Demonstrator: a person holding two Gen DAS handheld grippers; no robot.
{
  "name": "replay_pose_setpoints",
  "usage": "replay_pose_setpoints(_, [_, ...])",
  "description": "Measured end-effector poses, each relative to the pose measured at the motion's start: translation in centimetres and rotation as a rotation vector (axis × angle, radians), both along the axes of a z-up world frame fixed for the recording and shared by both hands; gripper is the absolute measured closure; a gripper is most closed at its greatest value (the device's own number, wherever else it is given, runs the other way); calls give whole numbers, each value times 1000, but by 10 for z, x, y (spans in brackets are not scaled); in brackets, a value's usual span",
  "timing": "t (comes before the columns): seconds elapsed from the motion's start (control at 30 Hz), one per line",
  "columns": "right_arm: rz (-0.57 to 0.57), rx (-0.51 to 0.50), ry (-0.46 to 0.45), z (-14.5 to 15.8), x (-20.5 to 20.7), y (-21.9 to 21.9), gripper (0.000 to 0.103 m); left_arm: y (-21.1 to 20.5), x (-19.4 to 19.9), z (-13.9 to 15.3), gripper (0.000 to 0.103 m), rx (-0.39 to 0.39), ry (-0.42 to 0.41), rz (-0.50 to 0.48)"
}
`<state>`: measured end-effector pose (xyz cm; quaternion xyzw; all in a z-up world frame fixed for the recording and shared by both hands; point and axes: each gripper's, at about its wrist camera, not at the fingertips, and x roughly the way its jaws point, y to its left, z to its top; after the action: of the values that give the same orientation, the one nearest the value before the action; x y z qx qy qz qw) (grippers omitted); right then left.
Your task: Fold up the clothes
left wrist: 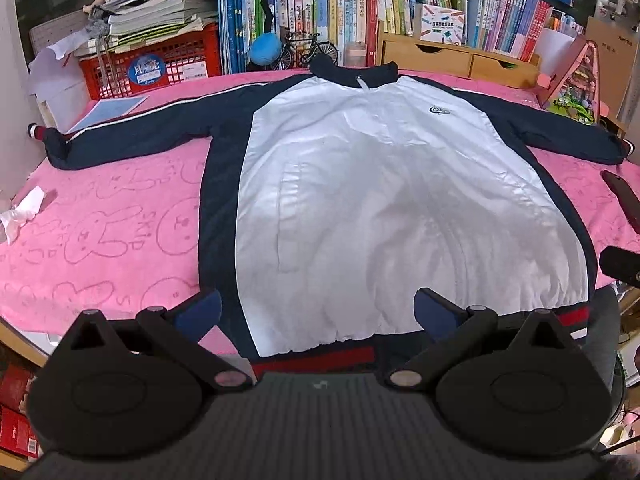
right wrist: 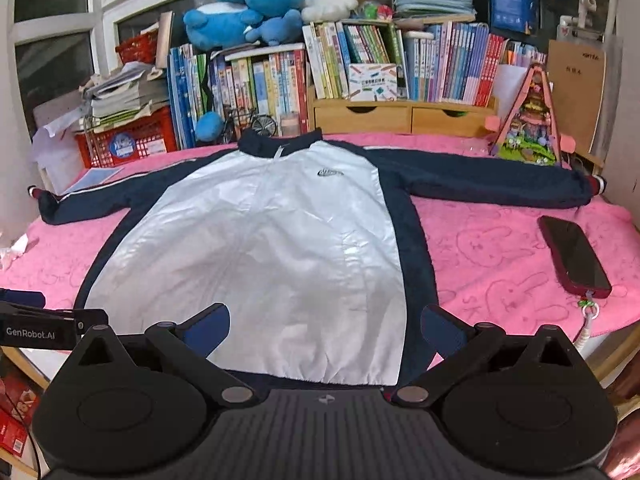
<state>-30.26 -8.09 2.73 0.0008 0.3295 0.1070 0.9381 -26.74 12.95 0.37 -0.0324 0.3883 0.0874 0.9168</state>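
Observation:
A navy and white jacket (left wrist: pixel 384 184) (right wrist: pixel 260 248) lies flat on a pink blanket (left wrist: pixel 104 232) (right wrist: pixel 500 264), collar at the far side, both sleeves spread out sideways, red-striped hem toward me. My left gripper (left wrist: pixel 318 312) hovers open above the hem, nothing between its blue-padded fingers. My right gripper (right wrist: pixel 326 326) is open too, over the hem's right part, holding nothing. The left gripper's body (right wrist: pixel 40 326) shows at the left edge of the right wrist view.
A dark phone (right wrist: pixel 574 256) with a charm lies on the blanket right of the jacket. A crumpled tissue (left wrist: pixel 22 212) sits at the left edge. A booklet (left wrist: pixel 110 110), red crate (left wrist: pixel 148 66), books, wooden drawers (right wrist: pixel 404 118) and plush toys line the back.

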Motion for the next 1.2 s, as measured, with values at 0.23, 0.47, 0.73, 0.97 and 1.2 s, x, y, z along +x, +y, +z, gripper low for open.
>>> replay_pose_setpoints(0.23, [2,-4,22,-6,1,-1,0,0,-1,-3,0,-6,15,10])
replay_pose_setpoints(0.47, [8,-11,35,-11,3,0,0,0,-2,-4,0,-10,18,12])
replay_pose_setpoints(0.73, [17,-19,70,-21,7,1,0,1,1,-11,0,-14,37,13])
replay_pose_setpoints(0.97, [5,-36,64,-22,10,-3,0,2,4,-13,0,-19,43,15])
replay_pose_setpoints(1.2, [-10,-43,66,-25,13,-5,0,5,7,-15,0,-23,47,23])
